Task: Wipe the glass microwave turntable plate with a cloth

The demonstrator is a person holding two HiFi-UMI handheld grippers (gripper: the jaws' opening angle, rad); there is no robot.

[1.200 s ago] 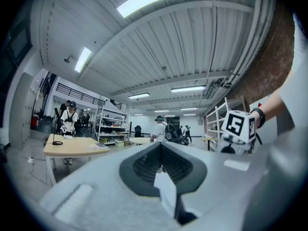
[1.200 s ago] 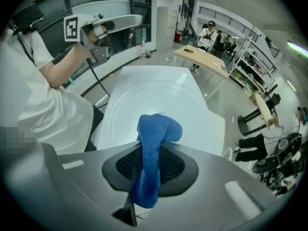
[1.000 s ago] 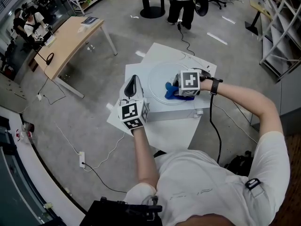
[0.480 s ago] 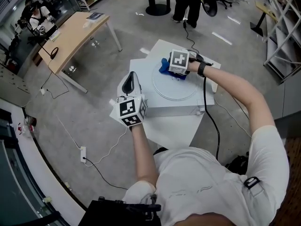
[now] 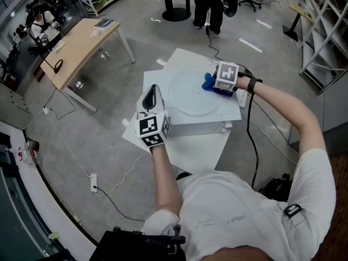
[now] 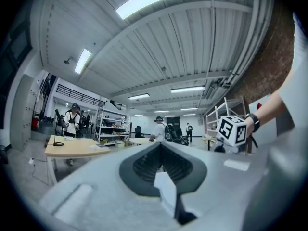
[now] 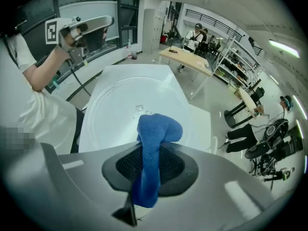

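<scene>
The round glass turntable plate (image 5: pixel 193 94) lies flat on a white box (image 5: pixel 204 128). My right gripper (image 5: pixel 216 84) is at the plate's far right edge, shut on a blue cloth (image 5: pixel 209 82) that rests on the rim. In the right gripper view the blue cloth (image 7: pixel 155 141) bulges out between the jaws of the right gripper (image 7: pixel 151 150) over the plate (image 7: pixel 120 105). My left gripper (image 5: pixel 153 98) hovers by the box's left side, jaws shut with nothing in them. The left gripper (image 6: pixel 161 146) points out across the room, away from the plate.
The box stands on a small white table (image 5: pixel 190 151). A black cable (image 5: pixel 249 145) runs down the right side. A wooden desk (image 5: pixel 81 42) stands to the far left, metal shelving (image 5: pixel 326 31) to the right, and a person (image 5: pixel 209 4) stands beyond the table.
My right gripper has carried the cloth from the plate's far left edge to its far right edge. The left gripper has stayed where it was.
</scene>
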